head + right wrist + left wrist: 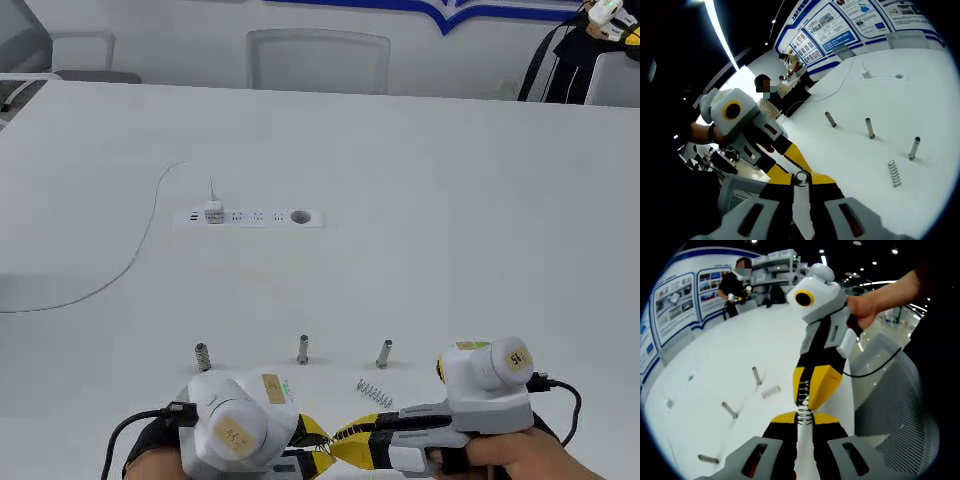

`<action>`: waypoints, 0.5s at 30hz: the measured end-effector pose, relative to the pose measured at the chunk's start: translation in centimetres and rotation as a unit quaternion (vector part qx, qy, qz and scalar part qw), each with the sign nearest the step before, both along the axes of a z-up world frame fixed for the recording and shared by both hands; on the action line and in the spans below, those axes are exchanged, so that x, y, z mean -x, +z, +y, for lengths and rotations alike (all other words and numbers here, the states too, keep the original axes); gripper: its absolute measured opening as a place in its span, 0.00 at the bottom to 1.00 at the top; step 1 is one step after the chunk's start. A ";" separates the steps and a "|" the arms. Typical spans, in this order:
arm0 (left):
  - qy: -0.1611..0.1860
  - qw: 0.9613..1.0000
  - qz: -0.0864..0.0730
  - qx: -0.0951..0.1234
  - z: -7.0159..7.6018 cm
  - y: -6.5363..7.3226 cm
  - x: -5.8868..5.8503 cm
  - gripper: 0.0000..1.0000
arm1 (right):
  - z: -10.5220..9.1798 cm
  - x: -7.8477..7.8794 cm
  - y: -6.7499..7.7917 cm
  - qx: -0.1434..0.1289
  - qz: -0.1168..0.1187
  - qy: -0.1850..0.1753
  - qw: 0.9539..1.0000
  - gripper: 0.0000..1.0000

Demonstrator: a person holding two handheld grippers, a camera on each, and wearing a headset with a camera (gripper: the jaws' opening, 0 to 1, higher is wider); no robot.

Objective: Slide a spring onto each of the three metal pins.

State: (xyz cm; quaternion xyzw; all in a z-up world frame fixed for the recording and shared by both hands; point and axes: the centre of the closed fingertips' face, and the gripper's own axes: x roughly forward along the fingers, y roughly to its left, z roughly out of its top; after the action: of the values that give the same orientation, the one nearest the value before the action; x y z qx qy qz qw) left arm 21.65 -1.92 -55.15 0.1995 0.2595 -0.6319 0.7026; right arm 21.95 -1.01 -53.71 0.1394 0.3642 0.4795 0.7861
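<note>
**A:** What is nearest?

**B:** The left gripper (806,418) and the right gripper (801,179), their yellow tips meeting low over the white tabletop (450,200). Each looks clamped on one end of a thin steel coil spring (802,399) that runs between them. In the head view the tips are too crowded together to confirm the grip.

**A:** Anything in the way?

**B:** The white gripper bodies cover the table's near edge. In the left gripper view the right gripper blocks much of the room behind it.

**A:** And just beyond?

**B:** A second loose coil spring (374,392) lies flat on the table, near the right-hand grey metal pin (384,352). That pin stands upright and bare, as does the middle grey metal pin (303,348). The left-hand grey metal pin (203,355) already has a spring on it.

**A:** Farther back?

**B:** A white power strip (250,217) with a white plug (213,210) in it. A thin pale cable (140,250) curves off to the left. A grey chair (318,60) stands at the far edge, and a person in dark clothes (575,55) is in the far right corner
</note>
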 end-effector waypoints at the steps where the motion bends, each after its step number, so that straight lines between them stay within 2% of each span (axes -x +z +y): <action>1: -0.002 1.000 0.000 0.004 -0.1 0.2 -0.1 0.09 | -0.1 -0.1 0.1 0.005 -0.003 0.004 1.000 0.12; 7: -0.007 1.000 -0.001 0.020 -0.6 0.9 -0.3 0.09 | -0.4 -0.3 0.8 0.042 -0.025 0.037 0.998 0.12; 11: -0.012 1.000 -0.001 0.024 -0.7 1.0 -0.3 0.09 | -0.2 -0.2 0.9 0.071 -0.040 0.066 0.994 0.12; 15: -0.016 1.000 -0.002 0.024 -0.6 1.1 -0.2 0.09 | -0.1 -0.1 0.9 0.089 -0.048 0.085 0.991 0.12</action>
State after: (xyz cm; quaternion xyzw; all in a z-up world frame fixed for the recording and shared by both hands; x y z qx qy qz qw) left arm 21.87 -2.52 -54.07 0.1880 0.2389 -0.6490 0.6974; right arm 22.02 -1.09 -52.85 0.0145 0.3781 0.5164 0.7683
